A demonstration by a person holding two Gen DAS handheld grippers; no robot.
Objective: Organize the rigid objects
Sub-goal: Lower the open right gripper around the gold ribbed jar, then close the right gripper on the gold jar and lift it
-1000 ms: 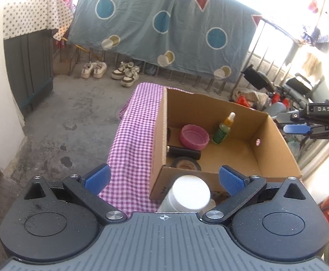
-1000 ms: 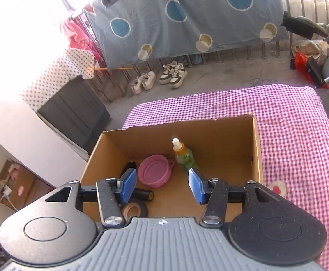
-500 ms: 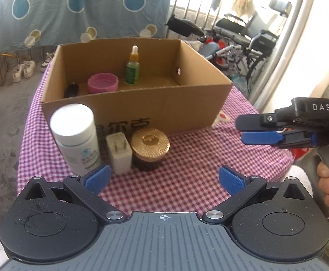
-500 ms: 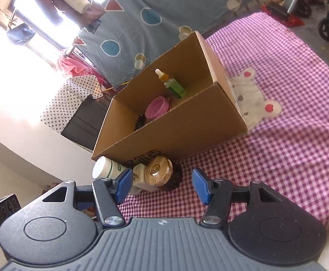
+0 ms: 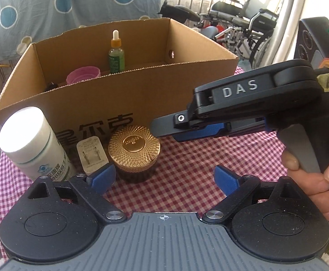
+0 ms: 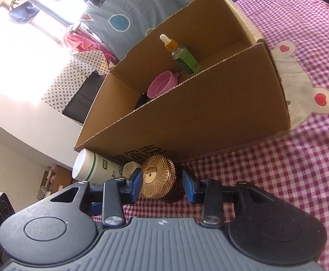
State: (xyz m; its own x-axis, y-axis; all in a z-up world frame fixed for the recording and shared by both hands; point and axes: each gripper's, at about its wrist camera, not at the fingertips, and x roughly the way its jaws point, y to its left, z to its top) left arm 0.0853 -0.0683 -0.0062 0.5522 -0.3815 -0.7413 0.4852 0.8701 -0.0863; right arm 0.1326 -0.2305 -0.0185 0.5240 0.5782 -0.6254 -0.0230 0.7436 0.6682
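Note:
A gold-lidded jar [image 5: 134, 149] stands on the checked cloth in front of a cardboard box [image 5: 182, 94], beside a white plug adapter [image 5: 92, 155] and a white bottle [image 5: 32, 143]. In the box are a pink cup [image 5: 83, 74] and a green dropper bottle [image 5: 116, 55]. My left gripper [image 5: 164, 178] is open and empty, just short of the jar. My right gripper [image 6: 161, 187] is open, its fingers either side of the jar [image 6: 158, 176], not closed on it. It also shows in the left wrist view [image 5: 187, 131], reaching in from the right.
The pink checked cloth [image 6: 299, 158] has a bear patch [image 6: 299, 94] right of the box. Wheelchairs [image 5: 243, 24] stand behind on the right. A blue patterned sheet [image 5: 51, 4] hangs behind the box. A dark device [image 5: 317, 40] is at the far right.
Both grippers have come in low toward the objects in front of the box. The right gripper has moved left and now straddles the gold jar.

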